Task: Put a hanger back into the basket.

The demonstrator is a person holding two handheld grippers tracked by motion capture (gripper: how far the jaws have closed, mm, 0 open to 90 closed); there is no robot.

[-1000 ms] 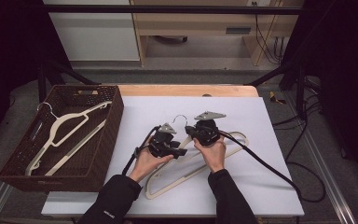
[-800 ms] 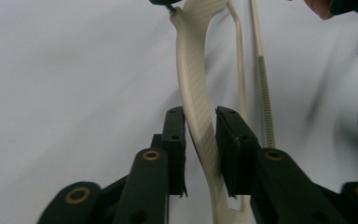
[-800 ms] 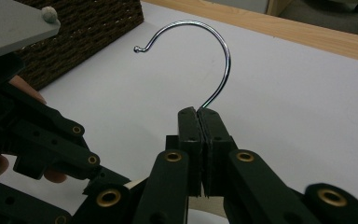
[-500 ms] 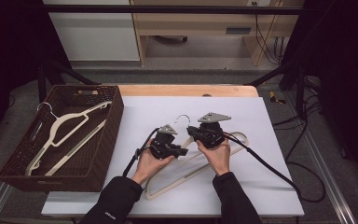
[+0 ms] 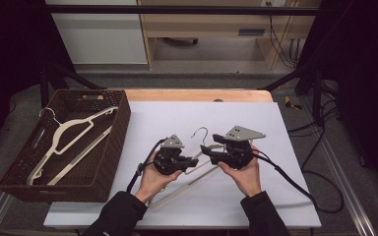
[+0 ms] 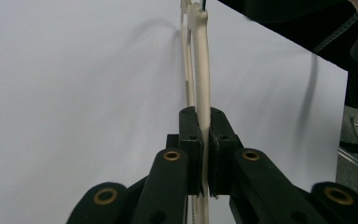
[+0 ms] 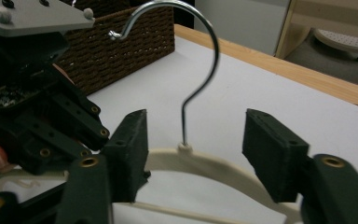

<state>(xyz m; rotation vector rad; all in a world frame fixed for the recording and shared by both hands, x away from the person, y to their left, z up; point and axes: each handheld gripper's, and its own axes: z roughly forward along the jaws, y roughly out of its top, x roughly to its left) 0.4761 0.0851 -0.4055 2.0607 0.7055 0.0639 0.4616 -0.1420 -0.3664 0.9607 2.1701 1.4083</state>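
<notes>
A cream plastic hanger (image 5: 182, 189) with a metal hook (image 5: 202, 132) is lifted at a slant over the white table. My left gripper (image 5: 193, 160) holds it: in the left gripper view the jaws (image 6: 204, 121) have just been closing and now pinch the hanger's cream arm (image 6: 202, 70). My right gripper (image 5: 206, 147) sits just right of it. Its jaws (image 7: 196, 121) have just been opening and stand apart on either side of the hanger's neck (image 7: 205, 163), below the hook (image 7: 209, 42), without touching it.
A dark wicker basket (image 5: 78, 189) stands at the table's left edge with two cream hangers (image 5: 74, 130) lying in it; its wall (image 7: 121, 51) also appears beyond the hook. A black cable (image 5: 295, 184) trails off to the right. Wooden table edge (image 5: 197, 95) at the back.
The right gripper's jaws have opened off the hanger and that hand has drifted right and up. The left gripper has closed on the hanger's arm and raised it slightly.
</notes>
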